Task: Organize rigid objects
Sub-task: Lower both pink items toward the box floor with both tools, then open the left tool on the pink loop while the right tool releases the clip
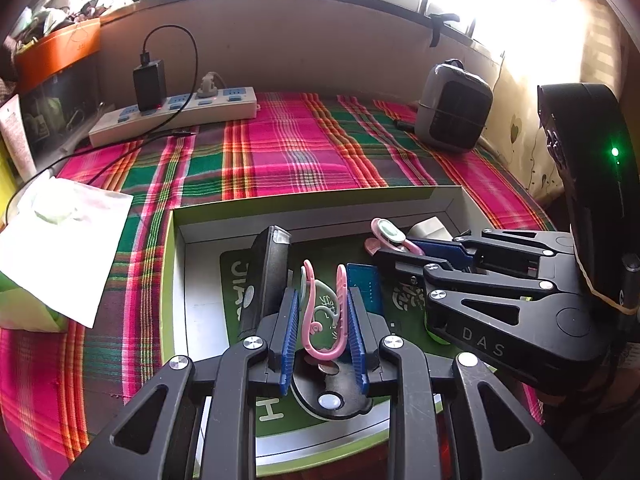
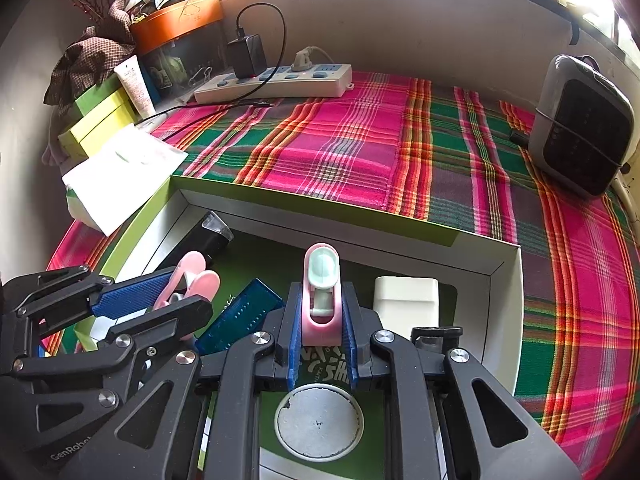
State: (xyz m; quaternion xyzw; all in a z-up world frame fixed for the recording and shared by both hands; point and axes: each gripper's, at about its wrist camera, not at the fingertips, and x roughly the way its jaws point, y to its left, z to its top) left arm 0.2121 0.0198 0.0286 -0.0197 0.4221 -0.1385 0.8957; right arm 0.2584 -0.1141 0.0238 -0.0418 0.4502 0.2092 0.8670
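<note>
A shallow white box with a green rim (image 1: 304, 196) lies on the plaid cloth. Above it my left gripper (image 1: 323, 300) is shut on a pink clip (image 1: 308, 308), which stands upright between the blue pads. My right gripper (image 2: 321, 292) is shut on a second pink clip with a mint-green pad (image 2: 321, 272), also over the box. Each gripper shows in the other's view: the right gripper (image 1: 394, 248) at the right, the left gripper (image 2: 188, 292) at the left. In the box lie a black rectangular item (image 2: 208, 236), a blue ruler (image 2: 240, 316), a white block (image 2: 406, 300) and a round white disc (image 2: 319, 420).
A white power strip (image 2: 276, 84) with a black charger and cable lies at the back. A grey box-shaped device (image 2: 584, 124) stands at the back right. White paper (image 2: 120, 172) and yellow-green boxes (image 2: 100, 120) crowd the left edge. The wall runs close behind.
</note>
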